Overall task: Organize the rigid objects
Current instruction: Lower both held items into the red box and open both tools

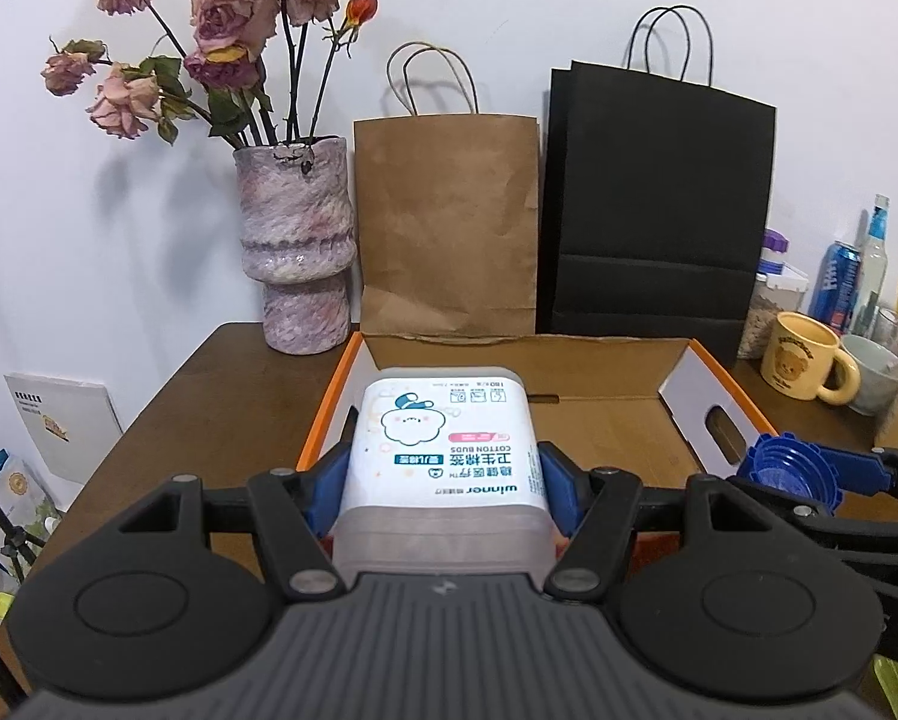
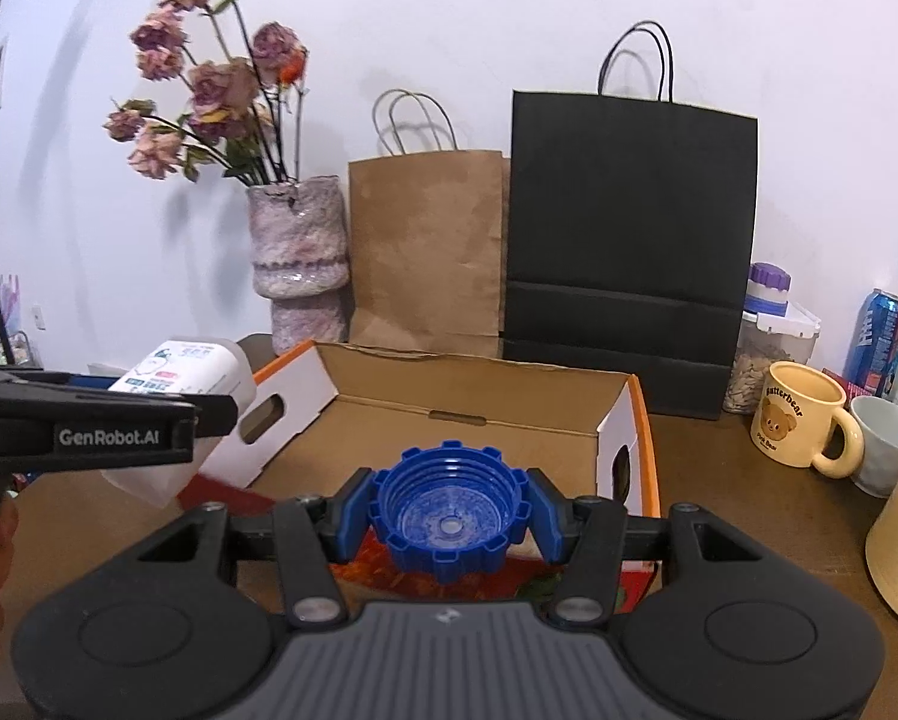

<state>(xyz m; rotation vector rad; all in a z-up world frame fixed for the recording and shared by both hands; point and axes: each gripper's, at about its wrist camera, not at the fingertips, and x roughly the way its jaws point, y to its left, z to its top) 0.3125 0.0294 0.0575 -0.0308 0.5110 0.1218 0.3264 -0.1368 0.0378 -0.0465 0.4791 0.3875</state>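
My left gripper (image 1: 446, 480) is shut on a translucent cotton bud box (image 1: 443, 450) with a white label, held above the near left corner of an open cardboard box (image 1: 604, 420) with orange outer sides. The cotton bud box also shows in the right wrist view (image 2: 185, 372), with the left gripper (image 2: 149, 414) around it. My right gripper (image 2: 446, 516) is shut on a blue ridged cap (image 2: 447, 510), its hollow side up, above the near edge of the cardboard box (image 2: 478, 450). The cap shows at the right in the left wrist view (image 1: 790, 471). The box floor in view is bare.
A vase of dried roses (image 1: 296, 252), a brown paper bag (image 1: 449, 222) and a black paper bag (image 1: 658, 210) stand behind the box against the wall. A yellow bear mug (image 2: 802, 426), a pale cup (image 2: 886, 444), a jar (image 2: 772, 342) and a blue can (image 2: 877, 336) crowd the right on the wooden table (image 1: 209, 408).
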